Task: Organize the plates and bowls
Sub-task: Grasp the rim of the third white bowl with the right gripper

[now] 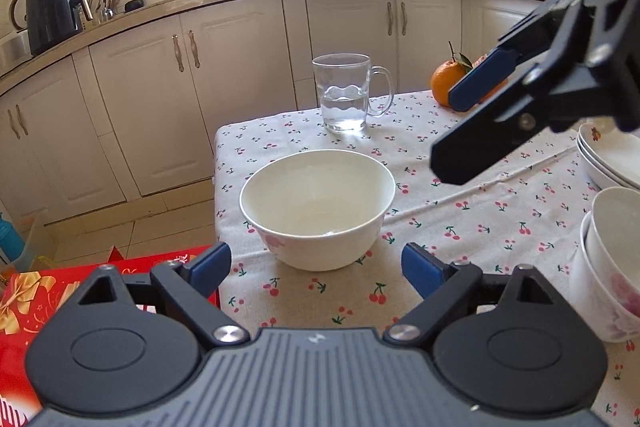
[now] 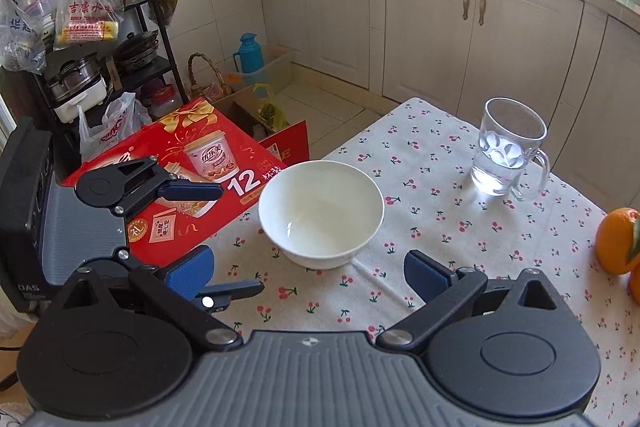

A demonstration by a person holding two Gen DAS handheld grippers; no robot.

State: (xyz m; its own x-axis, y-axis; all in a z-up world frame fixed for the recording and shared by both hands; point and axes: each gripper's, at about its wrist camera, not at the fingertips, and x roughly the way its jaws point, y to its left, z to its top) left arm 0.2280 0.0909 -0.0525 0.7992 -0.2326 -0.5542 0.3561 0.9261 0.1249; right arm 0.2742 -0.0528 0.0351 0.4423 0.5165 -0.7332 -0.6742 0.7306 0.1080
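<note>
The left gripper (image 1: pixel 316 265) is held spread and empty just short of the white bowl (image 1: pixel 318 207), while the right gripper (image 2: pixel 310 269) is likewise spread, nothing pinched. The bowl is seen upright, mouth up, near the corner of a cherry-print tablecloth (image 1: pixel 460 227), floor tiles beyond. A glass mug (image 1: pixel 346 93) stands behind; stacked bowls (image 1: pixel 608 267) and plates (image 1: pixel 612 159) are set rightward.

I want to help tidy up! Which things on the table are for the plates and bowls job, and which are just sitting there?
For the job:
lone white bowl
stacked bowls
stacked plates

Just sitting there:
glass mug with water
oranges
red gift box beside the table
</note>
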